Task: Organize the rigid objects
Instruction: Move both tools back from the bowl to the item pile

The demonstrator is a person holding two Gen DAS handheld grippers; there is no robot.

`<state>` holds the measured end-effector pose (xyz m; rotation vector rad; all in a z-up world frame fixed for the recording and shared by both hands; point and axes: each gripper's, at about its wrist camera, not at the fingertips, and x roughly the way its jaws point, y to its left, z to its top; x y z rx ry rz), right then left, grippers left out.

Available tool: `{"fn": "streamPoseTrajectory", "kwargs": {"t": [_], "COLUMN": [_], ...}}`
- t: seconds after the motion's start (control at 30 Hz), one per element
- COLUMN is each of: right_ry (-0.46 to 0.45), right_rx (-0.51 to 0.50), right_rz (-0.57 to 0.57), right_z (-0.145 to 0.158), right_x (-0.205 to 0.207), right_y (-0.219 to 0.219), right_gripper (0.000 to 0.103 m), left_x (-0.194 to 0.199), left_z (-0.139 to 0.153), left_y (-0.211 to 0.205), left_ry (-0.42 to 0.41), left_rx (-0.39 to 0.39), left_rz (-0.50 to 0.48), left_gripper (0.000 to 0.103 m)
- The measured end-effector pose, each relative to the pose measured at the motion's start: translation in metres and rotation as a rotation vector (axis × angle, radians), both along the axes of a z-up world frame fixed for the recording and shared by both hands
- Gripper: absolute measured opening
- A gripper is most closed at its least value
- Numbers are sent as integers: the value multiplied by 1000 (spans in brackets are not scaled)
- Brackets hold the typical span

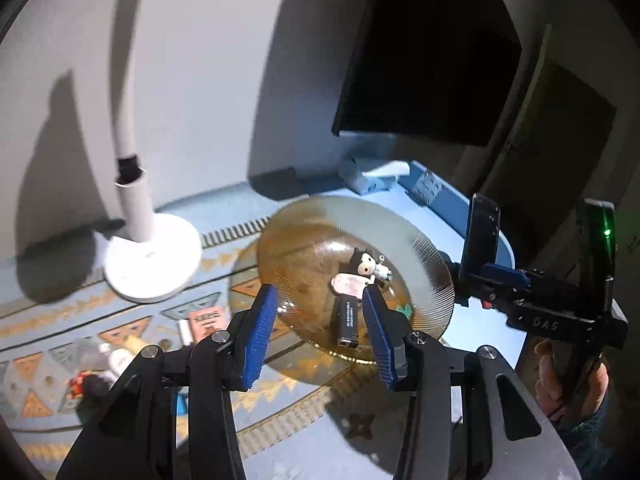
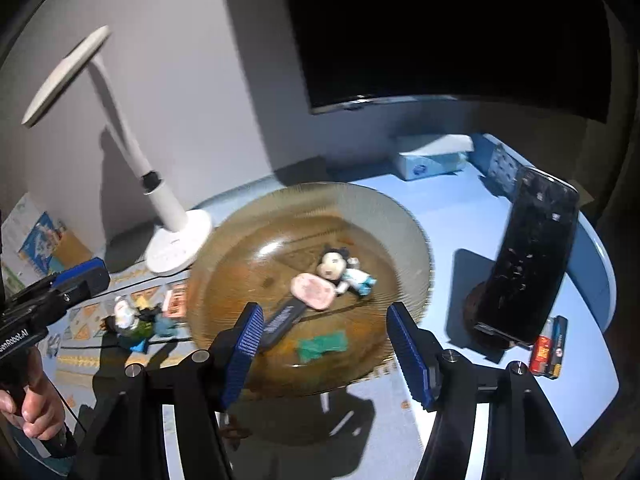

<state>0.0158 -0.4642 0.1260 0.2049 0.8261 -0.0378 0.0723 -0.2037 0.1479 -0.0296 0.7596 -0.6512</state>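
While both my grippers hang over the plate, holding nothing:
Left gripper: jaws narrowly parted, empty.
Right gripper: jaws wider, empty.
Amber glass plate: collecting dish; mouse figure, pink piece, black stick inside.
Toys on mat: left of plate, likely next.
Phone: propped upright, apart.

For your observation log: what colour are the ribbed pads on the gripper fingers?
Blue, on black arms; the pads show best in the right wrist view.
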Motion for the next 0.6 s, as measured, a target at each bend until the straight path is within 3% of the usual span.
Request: {"fn": "streamPoseTrajectory", "kwargs": {"t": [0.37,0.53,0.6], "right_ry": [-46,-55,-54], "right_rx": [-55,-48,-56], "right_rz": [160,223,243], "right_z": [19,23,22], "right_x": [-9,-12,-12], "right_y": [83,121,135], "right_gripper": [62,62,62], "left_x": [-49,-72,-79], "left_z": [39,44,43], "left_y": [74,112,126], "left_ry": [-117,-164,-177], "left_rx": [-37,-23,-18], "left_rz": [118,196,229], "left_gripper": [44,55,56]}}
